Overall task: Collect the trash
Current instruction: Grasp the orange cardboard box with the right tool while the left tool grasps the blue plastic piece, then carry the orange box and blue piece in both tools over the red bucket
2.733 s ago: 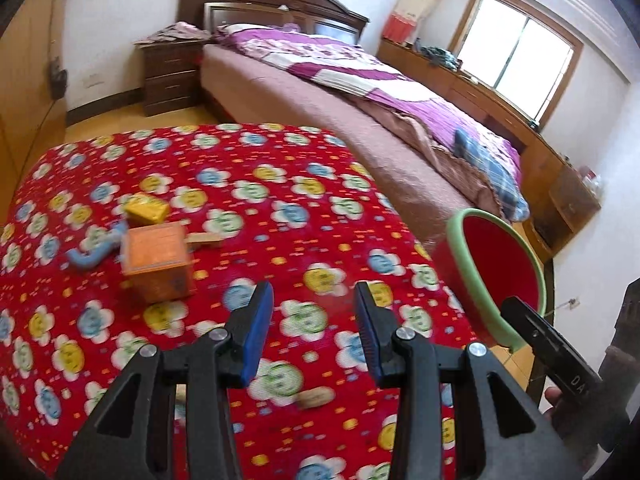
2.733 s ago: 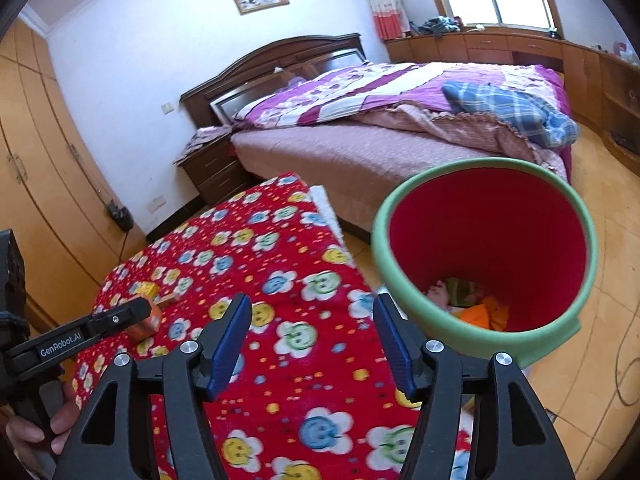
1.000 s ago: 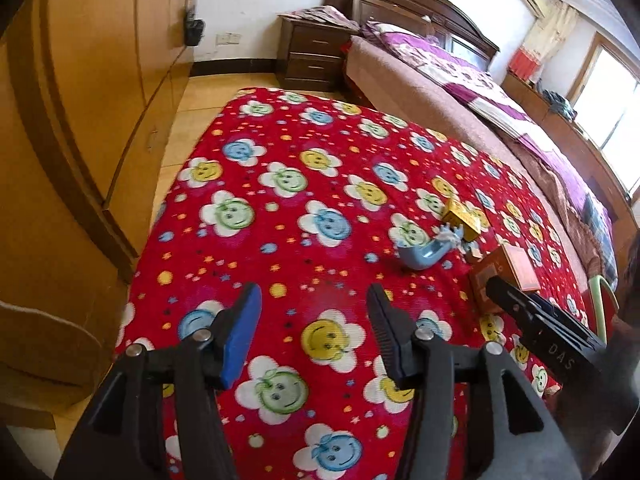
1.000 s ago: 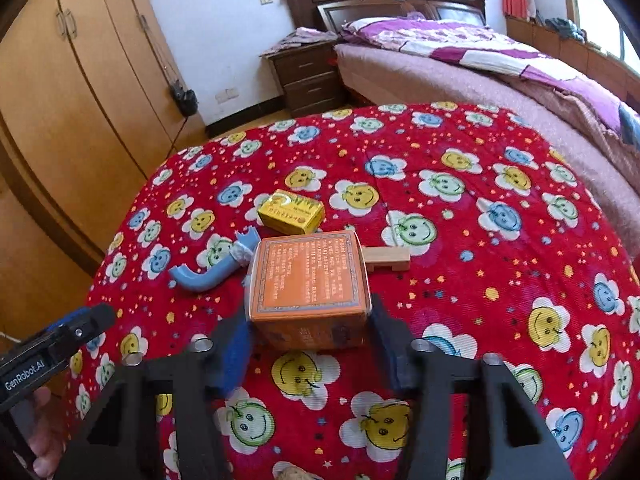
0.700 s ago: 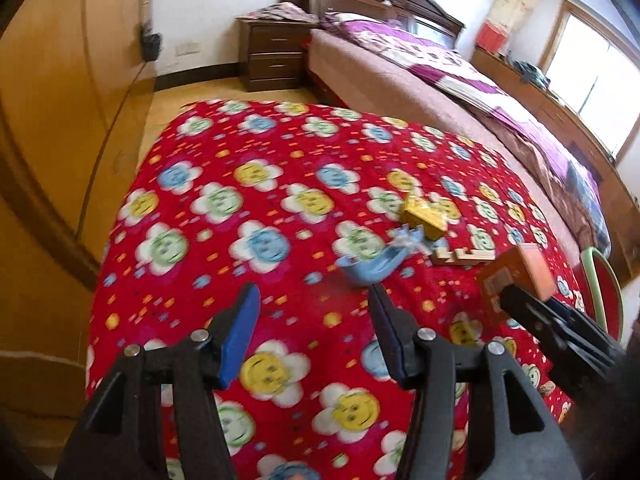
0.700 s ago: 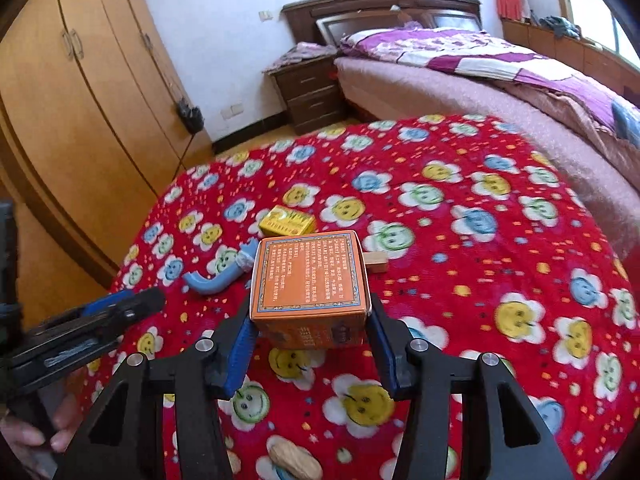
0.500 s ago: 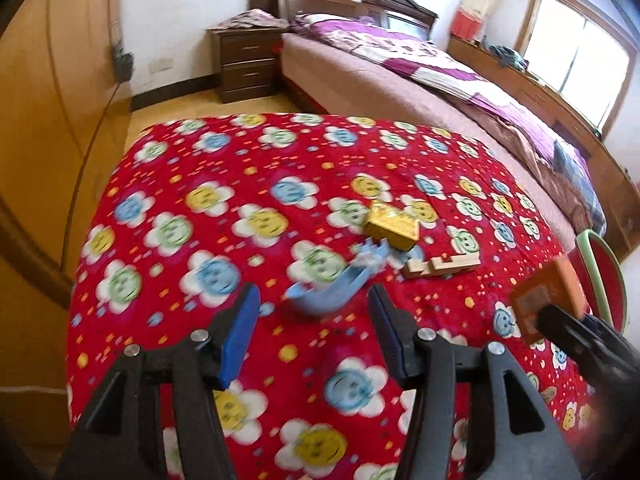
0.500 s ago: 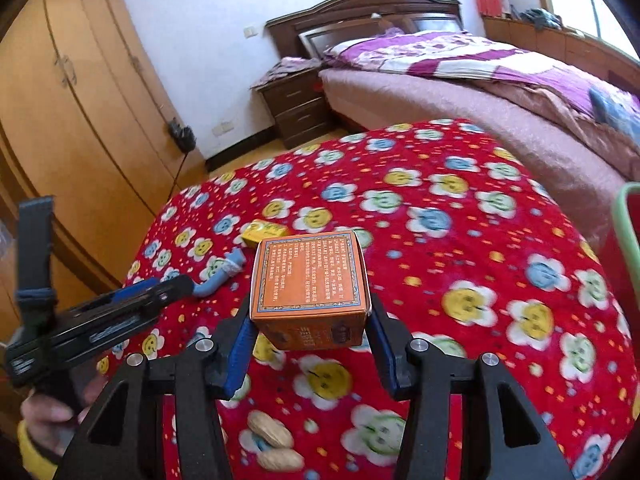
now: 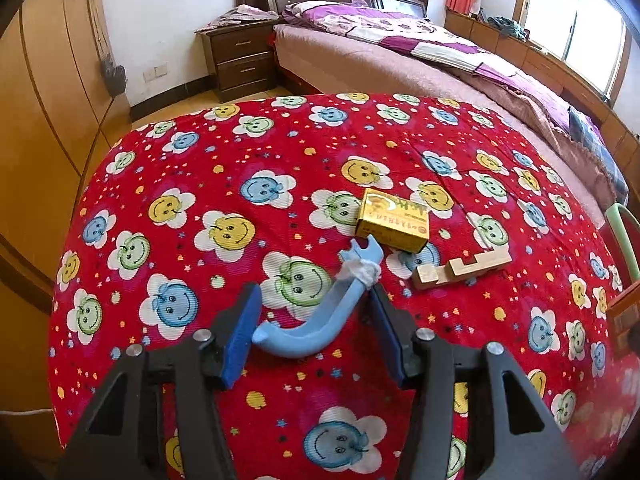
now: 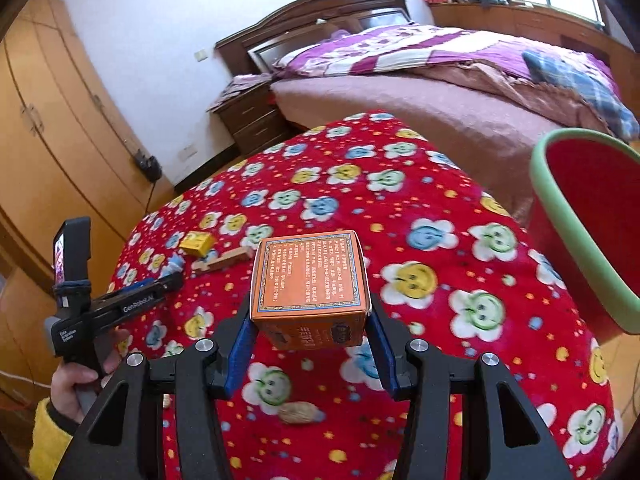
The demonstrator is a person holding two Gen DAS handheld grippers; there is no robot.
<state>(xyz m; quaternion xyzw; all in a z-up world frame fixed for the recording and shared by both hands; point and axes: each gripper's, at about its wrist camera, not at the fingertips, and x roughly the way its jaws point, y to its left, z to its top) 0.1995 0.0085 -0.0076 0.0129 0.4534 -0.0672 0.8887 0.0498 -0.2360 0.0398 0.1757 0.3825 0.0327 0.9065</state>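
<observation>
Right jaws: your right gripper (image 10: 308,340) is clamped on the orange box (image 10: 309,286), blue pads pressed to both its sides, and holds it clear above the tabletop (image 10: 400,216).
Left jaws: your left gripper (image 9: 314,334) stands apart, one pad on each side of the blue curved plastic piece (image 9: 320,320); whether the pads touch it you cannot tell.
Blue piece: it lies flat on the red smiley-flower cloth, a white wad wrapped near its forked far end.
Yellow box (image 9: 393,220): it sits just beyond the blue piece's forked end.
Wooden block piece (image 9: 460,266): it lies to the right of the yellow box, near it but apart.
Peanut (image 10: 300,414): it rests on the cloth beneath your right gripper.
Trash bin (image 10: 588,224): red with a green rim, it stands beside the tabletop at your right, its mouth tilted toward you.
Bed (image 10: 460,92): it lies beyond the tabletop.
</observation>
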